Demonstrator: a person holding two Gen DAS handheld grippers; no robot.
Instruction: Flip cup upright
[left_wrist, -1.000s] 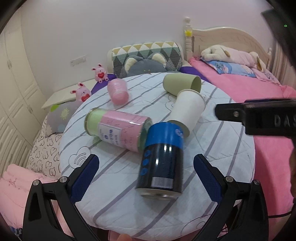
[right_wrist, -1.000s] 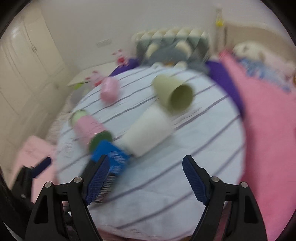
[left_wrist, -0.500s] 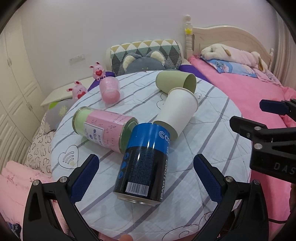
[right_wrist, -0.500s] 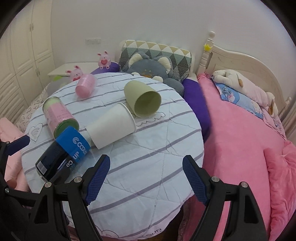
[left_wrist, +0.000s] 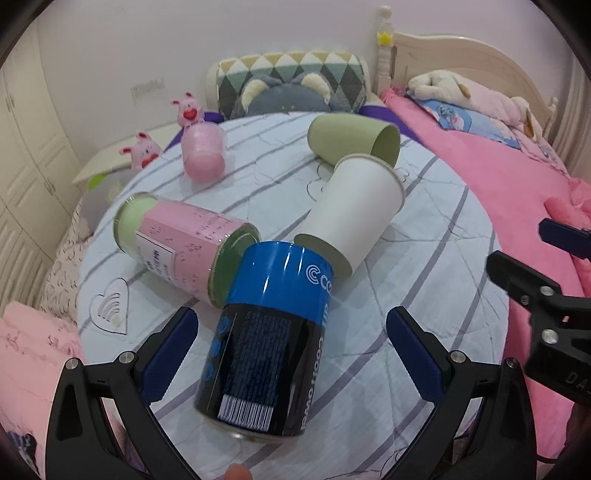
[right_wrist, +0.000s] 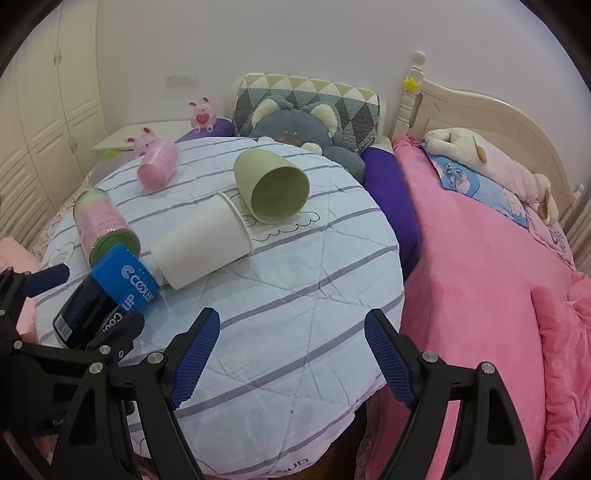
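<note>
Cup in hand: I take the blue and black cup (left_wrist: 269, 332) as the one to flip; it lies on its side at the near edge of the surface (right_wrist: 295, 295), right between my left fingers, blue end pointing away.
Left gripper (left_wrist: 291, 350): fingers spread wide on either side of that cup, not touching it, grasping nothing.
Right gripper (right_wrist: 291, 354): fingers also released, hanging over bare cloth near the front rim, well apart from any cup.
How it will handle: I judge it stiff and glossy, likely metal or hard plastic, so slippery; the round wall may roll on the soft cloth.
Where to grip: across the dark middle of the body, squarely, so it pivots onto its base.
White cup (left_wrist: 351, 218): paper by the look, light and easy to crush, its base touching the blue end.
Pink-label cup (left_wrist: 184, 247): clear-walled with green ends, lying against the blue cup's left.
Green cup (right_wrist: 271, 190): matte, tapered, on its side, mouth toward me.
Pink cup (right_wrist: 157, 168): small, frosted, far left.
Cloth: quilted, striped, soft.
</note>
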